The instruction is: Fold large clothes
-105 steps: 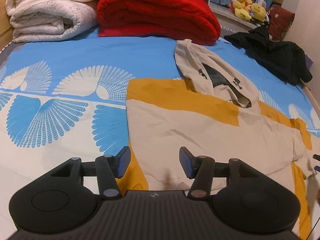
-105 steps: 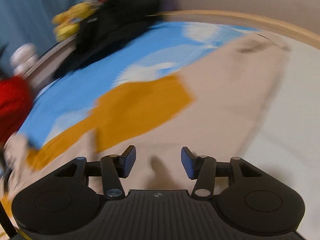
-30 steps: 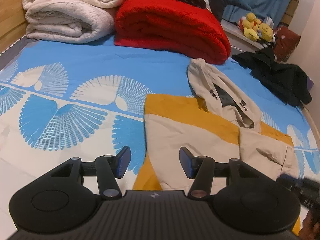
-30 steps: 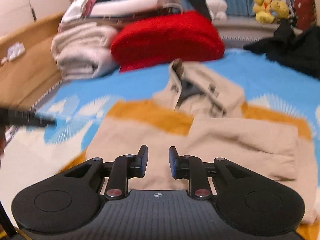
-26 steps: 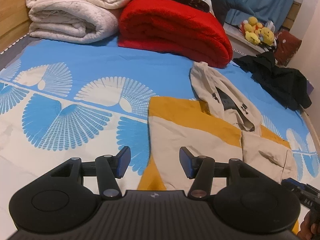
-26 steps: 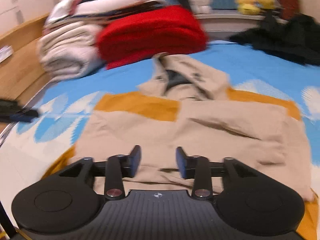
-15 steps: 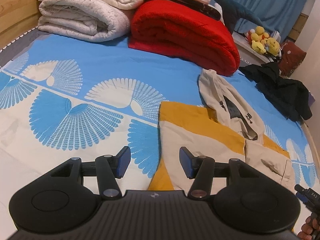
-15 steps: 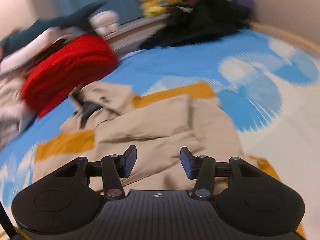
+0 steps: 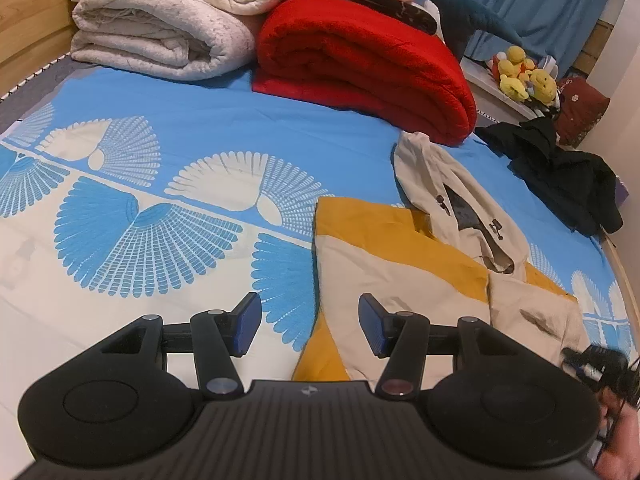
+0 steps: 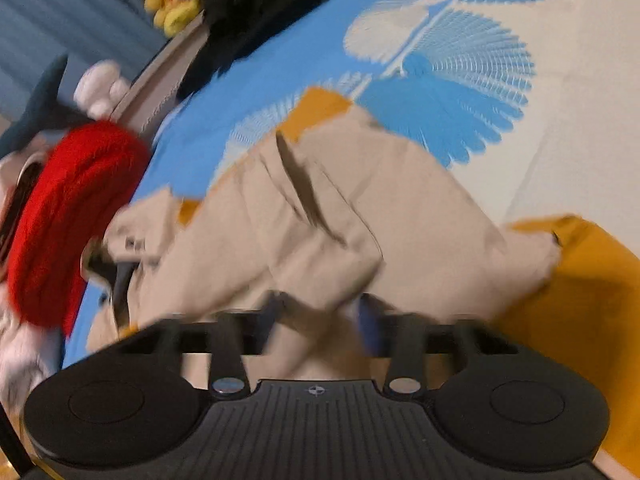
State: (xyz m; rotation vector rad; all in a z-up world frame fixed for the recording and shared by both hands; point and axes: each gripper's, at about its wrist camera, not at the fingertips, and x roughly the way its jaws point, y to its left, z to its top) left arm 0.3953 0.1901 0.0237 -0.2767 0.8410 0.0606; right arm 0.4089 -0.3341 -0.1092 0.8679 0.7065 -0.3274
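A beige and mustard hooded jacket (image 9: 404, 272) lies flat on the bed, hood toward the red blanket, one sleeve folded across its body. My left gripper (image 9: 308, 322) is open and empty, hovering over the jacket's near left edge. In the right wrist view the jacket (image 10: 340, 216) fills the middle, blurred by motion. My right gripper (image 10: 320, 316) is open just above the beige fabric near the jacket's right side. It also shows in the left wrist view (image 9: 592, 358) at the far right.
A rolled red blanket (image 9: 360, 64) and folded white blankets (image 9: 160, 28) lie at the head of the bed. A black garment (image 9: 568, 176) lies at the far right. Yellow plush toys (image 9: 520, 76) sit on a shelf. The blue patterned sheet (image 9: 140, 208) spreads to the left.
My right gripper swung from facing the headboard round to the jacket's right side and dropped close to the fabric, its jaws opening wider. My left gripper drifted back and left, still open.
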